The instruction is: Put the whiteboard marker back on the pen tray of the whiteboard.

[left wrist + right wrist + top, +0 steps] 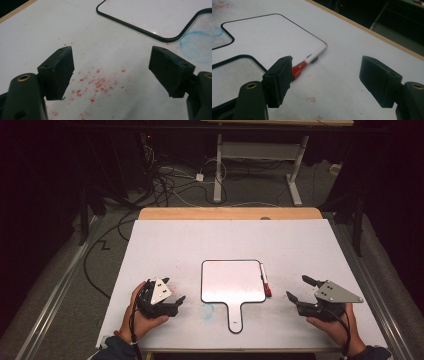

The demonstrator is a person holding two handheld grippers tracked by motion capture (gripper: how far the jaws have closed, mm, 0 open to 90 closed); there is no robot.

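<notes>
A small white paddle-shaped board (233, 281) with a black rim lies flat mid-table, its handle (235, 317) toward the near edge. A white marker with a red cap (265, 282) rests along the board's right side. My left gripper (173, 290) is held just left of the board, open, nothing between its jaws; in its own view the left gripper (111, 53) hovers over red specks (100, 82) on the table sheet. My right gripper (297, 287) sits right of the marker, open and empty. From the right gripper (327, 65), the marker (310, 60) lies just past the left jaw.
A white sheet (200, 245) covers the table, with a wooden strip (230, 213) along its far edge. A faint blue smudge (197, 46) marks the sheet beside the board's handle. Cables and a desk frame (260, 155) stand on the floor beyond.
</notes>
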